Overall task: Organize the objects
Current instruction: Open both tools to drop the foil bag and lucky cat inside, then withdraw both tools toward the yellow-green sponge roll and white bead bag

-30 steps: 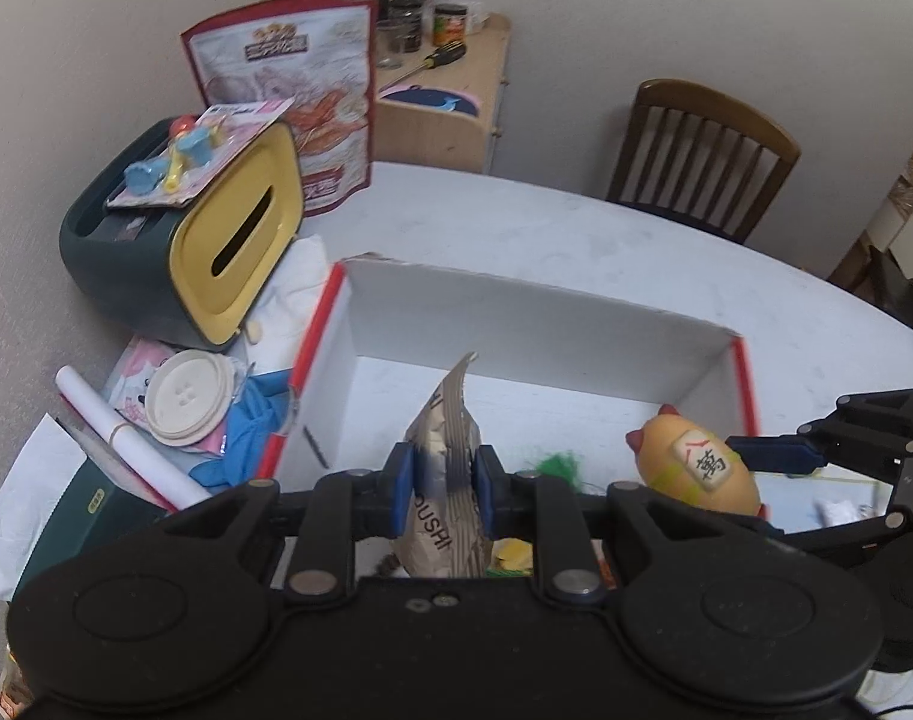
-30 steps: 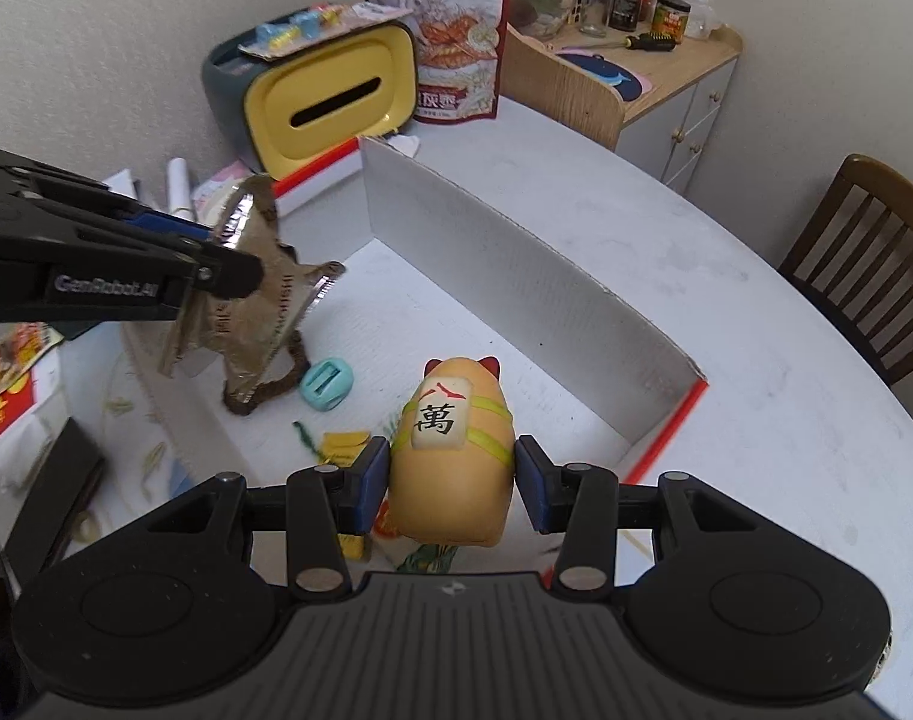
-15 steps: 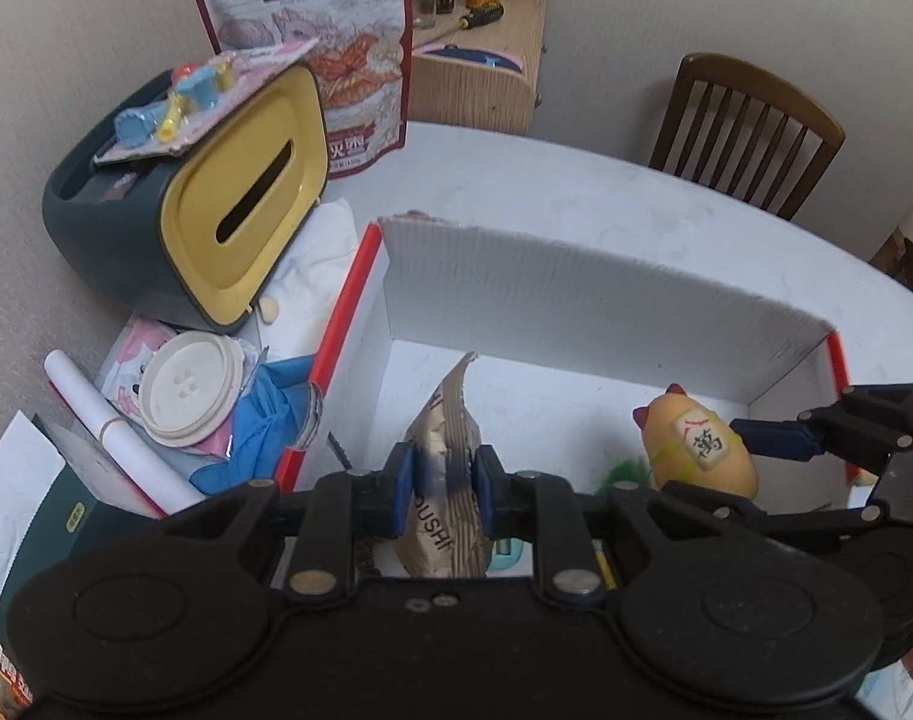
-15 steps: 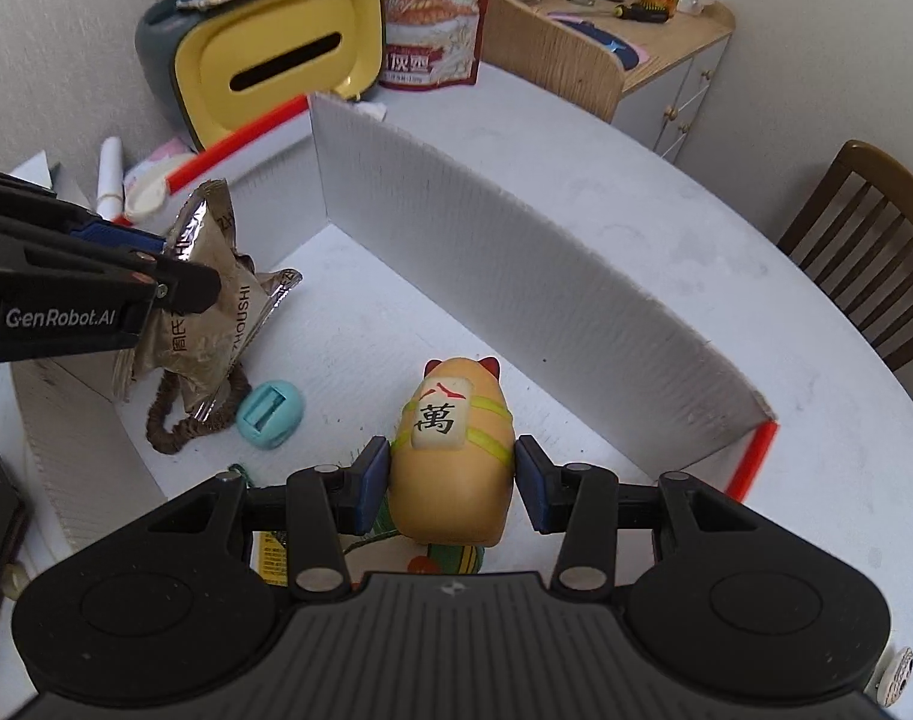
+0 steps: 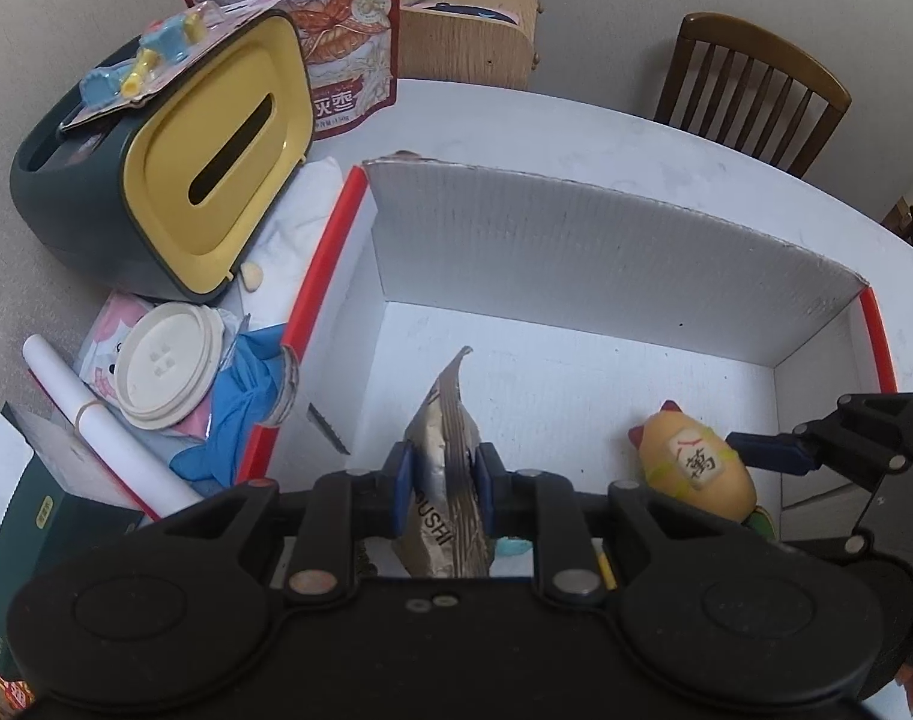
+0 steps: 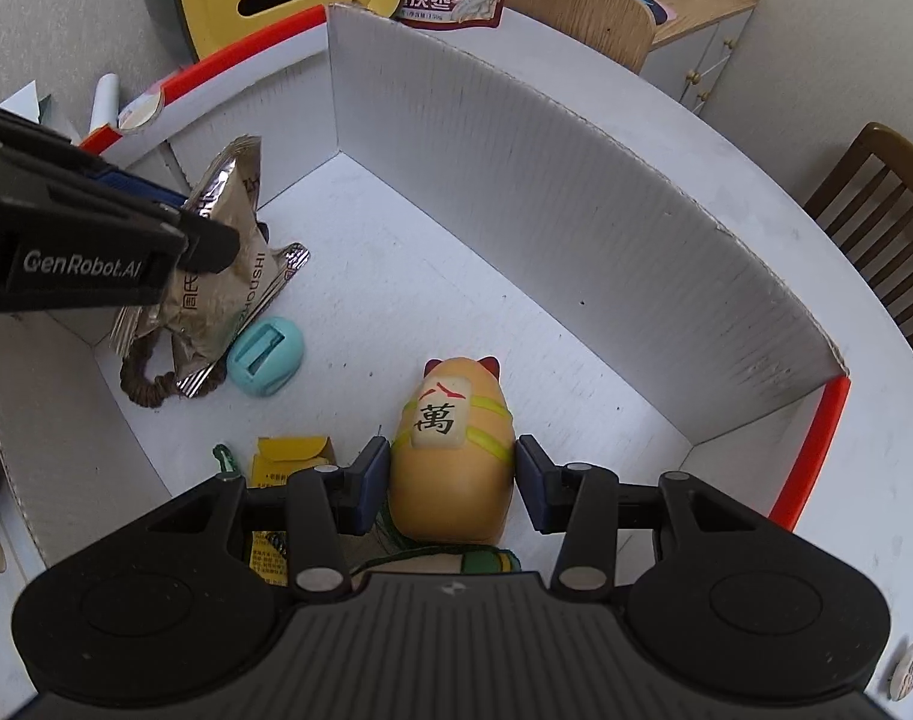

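Left tongs [image 5: 441, 489] around snack packet [image 5: 450, 468]

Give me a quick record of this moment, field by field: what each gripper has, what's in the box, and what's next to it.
left hand-held gripper: shut on the foil snack packet, over the box
right hand-held gripper: pads either side of the cat figurine; contact unclear
container: white cardboard box, red-edged
box floor: teal sharpener, brown hair tie, yellow carton
outside the box: tissue box, button-shaped lid, blue glove
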A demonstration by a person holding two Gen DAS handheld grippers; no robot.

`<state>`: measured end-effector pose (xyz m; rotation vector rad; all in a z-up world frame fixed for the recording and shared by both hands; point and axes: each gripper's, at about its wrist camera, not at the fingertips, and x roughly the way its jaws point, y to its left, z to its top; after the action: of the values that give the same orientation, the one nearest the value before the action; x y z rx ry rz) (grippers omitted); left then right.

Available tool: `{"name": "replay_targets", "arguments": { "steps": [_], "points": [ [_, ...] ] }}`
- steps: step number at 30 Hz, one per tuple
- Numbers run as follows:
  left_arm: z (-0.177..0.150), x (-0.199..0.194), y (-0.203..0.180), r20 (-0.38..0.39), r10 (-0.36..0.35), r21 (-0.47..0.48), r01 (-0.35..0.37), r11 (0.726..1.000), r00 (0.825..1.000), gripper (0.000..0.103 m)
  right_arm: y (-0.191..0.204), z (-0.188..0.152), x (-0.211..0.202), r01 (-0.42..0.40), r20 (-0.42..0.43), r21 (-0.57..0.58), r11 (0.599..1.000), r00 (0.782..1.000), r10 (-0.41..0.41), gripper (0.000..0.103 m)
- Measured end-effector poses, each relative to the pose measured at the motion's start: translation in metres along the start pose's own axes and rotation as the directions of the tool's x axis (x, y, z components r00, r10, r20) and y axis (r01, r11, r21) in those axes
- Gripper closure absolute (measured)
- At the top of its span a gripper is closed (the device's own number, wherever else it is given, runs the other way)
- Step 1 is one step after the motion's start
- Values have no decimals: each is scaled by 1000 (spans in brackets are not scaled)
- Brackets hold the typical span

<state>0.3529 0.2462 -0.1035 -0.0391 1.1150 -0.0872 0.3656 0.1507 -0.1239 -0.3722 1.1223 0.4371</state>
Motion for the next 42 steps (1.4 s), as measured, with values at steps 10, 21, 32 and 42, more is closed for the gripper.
{"name": "replay_targets", "arguments": {
  "steps": [10,21,32,42],
  "points": [
    [0,-3,-3,1,-14,-11,14,1000,1000,74,-11,-3,-23,-48,36,27,998,998,47,50],
    [-5,-22,-8,25,-9,-13,9,1000,1000,53,-20,-14,-66,-90,91,27,996,992,87,40],
    [-14,-60,-28,78,-30,4,30,1000,996,43,-29,-41,-109,-122,124,23,992,985,118,39],
    [-29,-94,-61,126,-53,54,47,997,991,32,-37,-78,-149,-155,166,38,987,975,147,33]
  ]
}}
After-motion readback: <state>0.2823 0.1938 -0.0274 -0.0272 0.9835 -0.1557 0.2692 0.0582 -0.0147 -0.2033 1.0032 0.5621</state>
